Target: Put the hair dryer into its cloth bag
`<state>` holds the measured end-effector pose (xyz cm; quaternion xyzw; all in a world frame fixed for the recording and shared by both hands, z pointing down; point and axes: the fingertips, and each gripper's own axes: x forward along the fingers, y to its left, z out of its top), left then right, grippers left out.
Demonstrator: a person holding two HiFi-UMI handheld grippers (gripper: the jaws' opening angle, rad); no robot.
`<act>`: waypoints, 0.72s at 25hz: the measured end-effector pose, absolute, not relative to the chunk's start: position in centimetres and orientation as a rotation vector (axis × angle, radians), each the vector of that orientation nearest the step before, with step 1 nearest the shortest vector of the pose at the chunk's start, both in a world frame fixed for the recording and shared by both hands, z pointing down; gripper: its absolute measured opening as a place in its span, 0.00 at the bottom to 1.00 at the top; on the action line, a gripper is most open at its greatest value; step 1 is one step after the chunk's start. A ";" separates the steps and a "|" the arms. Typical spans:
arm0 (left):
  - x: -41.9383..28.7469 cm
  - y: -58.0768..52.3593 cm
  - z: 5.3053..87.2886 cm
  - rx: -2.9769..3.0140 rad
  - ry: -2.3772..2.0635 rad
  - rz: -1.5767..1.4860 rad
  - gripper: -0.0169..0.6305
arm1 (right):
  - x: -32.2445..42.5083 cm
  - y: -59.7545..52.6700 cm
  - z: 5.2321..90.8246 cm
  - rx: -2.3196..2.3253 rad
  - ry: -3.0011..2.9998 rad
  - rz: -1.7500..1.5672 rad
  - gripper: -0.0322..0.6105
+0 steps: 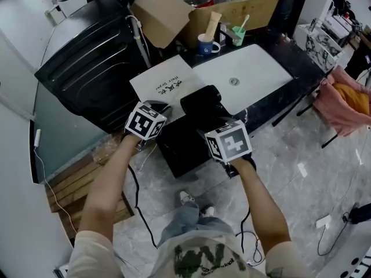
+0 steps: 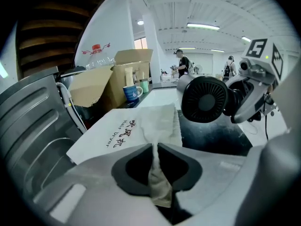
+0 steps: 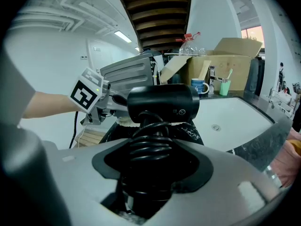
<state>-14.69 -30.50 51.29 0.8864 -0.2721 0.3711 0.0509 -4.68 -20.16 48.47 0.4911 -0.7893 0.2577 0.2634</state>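
Observation:
The white cloth bag (image 1: 165, 83) with dark print lies flat on the black counter. In the left gripper view the bag (image 2: 136, 126) runs toward me, and my left gripper (image 2: 154, 166) is shut on a pinched fold of its near edge. The black hair dryer (image 1: 200, 103) is held above the counter just right of the bag. My right gripper (image 3: 150, 168) is shut on its handle, which is wrapped in coiled cord, with the barrel (image 3: 162, 102) lying crosswise above the jaws. From the left gripper view the dryer's rear grille (image 2: 204, 99) faces me.
A white sink basin (image 1: 255, 68) is set in the counter behind the dryer. A blue mug (image 1: 206, 44), a green cup (image 1: 237, 36) and an open cardboard box (image 1: 232, 7) stand at the back. A black ribbed appliance (image 1: 87, 62) sits left; pink cloth (image 1: 345, 106) hangs right.

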 end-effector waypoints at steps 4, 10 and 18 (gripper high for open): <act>-14.8 -31.1 50.0 2.693 -0.878 1.061 0.08 | -4.8 -20.2 48.2 1.315 -2.139 0.700 0.45; -14.9 -31.9 47.4 2.705 -0.947 0.993 0.08 | -5.1 -20.2 48.0 1.298 -2.143 0.705 0.45; -14.3 -33.5 42.1 2.757 -1.085 0.835 0.08 | -5.8 -20.1 47.8 1.245 -2.159 0.730 0.45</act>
